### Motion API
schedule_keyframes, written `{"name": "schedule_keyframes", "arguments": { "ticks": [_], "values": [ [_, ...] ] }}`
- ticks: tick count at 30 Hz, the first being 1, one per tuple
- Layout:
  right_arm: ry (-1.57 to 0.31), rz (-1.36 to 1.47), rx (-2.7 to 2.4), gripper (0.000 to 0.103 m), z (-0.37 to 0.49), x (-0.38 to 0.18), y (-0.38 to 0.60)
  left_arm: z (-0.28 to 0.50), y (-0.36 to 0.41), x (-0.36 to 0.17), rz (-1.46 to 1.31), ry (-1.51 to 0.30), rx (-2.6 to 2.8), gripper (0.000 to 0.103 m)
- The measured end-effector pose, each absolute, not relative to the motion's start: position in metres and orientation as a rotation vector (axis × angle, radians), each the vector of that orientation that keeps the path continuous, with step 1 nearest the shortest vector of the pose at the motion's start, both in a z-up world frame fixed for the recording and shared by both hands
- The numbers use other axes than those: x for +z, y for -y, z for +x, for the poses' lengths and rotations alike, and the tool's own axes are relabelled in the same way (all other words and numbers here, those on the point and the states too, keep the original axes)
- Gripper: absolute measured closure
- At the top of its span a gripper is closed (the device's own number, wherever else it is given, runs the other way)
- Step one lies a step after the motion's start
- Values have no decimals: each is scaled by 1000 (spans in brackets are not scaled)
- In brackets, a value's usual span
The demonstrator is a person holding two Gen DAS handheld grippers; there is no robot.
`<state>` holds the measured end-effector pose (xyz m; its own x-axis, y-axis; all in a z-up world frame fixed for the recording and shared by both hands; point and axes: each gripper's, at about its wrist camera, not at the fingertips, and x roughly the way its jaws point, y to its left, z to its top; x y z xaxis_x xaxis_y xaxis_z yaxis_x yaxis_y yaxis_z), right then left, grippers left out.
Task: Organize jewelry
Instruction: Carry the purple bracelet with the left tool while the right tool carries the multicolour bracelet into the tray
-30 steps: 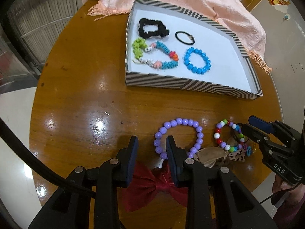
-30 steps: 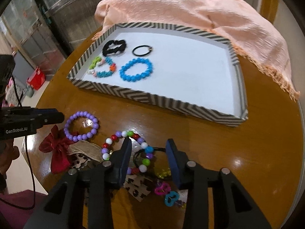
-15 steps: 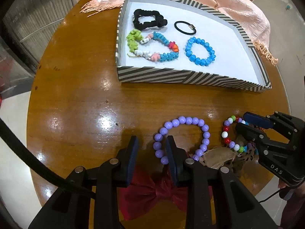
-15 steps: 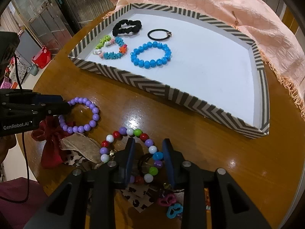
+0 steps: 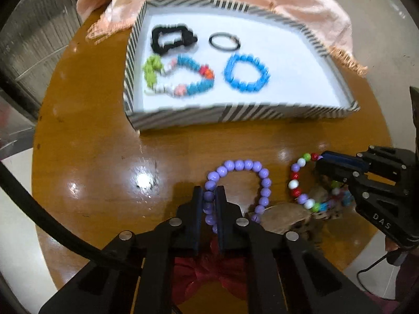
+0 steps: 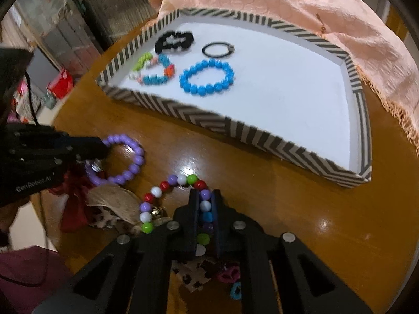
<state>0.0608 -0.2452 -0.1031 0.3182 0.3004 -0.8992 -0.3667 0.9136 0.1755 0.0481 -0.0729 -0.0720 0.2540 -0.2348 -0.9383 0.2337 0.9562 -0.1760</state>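
On the round wooden table [image 5: 99,141] both grippers are down over the loose pile of jewelry in front of the striped tray [image 5: 235,113]. The left gripper [image 5: 209,196] is closing, its jaws narrow with the left side of the purple bead bracelet [image 5: 241,164] caught between them; the rest of that loop lies flat on the wood. The right gripper [image 6: 205,198] has its jaws drawn tight on one side of the multicolored bead bracelet [image 6: 167,185], several beads lined up in the slot between the pads while the free arc curves away to the left. Crowded right against both bracelets are a red fabric bow [image 6: 74,201], a tan bow [image 6: 112,198] and a leopard-print piece [image 6: 104,218], with small pink and blue clips [image 6: 231,274] tucked under the right gripper's frame, so the pile sits partly hidden by the jaws. Inside the tray, grouped toward its left end, lie a black scrunchie [image 5: 171,39], a thin black hair tie [image 5: 224,41], a mixed-color chunky bracelet [image 5: 178,79] and a blue bead bracelet [image 5: 246,76]; the tray's right side is bare white. A peach fringed cloth [image 6: 288,7] drapes over the tray's far edge and right corner.
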Motion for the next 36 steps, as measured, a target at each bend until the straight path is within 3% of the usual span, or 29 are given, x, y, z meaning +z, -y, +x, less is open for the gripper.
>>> {"name": "schedule_keyframes", "arguments": {
  "ticks": [15, 36],
  "values": [
    [-977, -3, 431, 94, 64, -16, 261, 63, 52, 3, -52, -1134, -392, 100],
    [-986, -12, 373, 94, 153, -18, 269, 167, 75, 37, -68, -1065, -371, 100]
  ]
}}
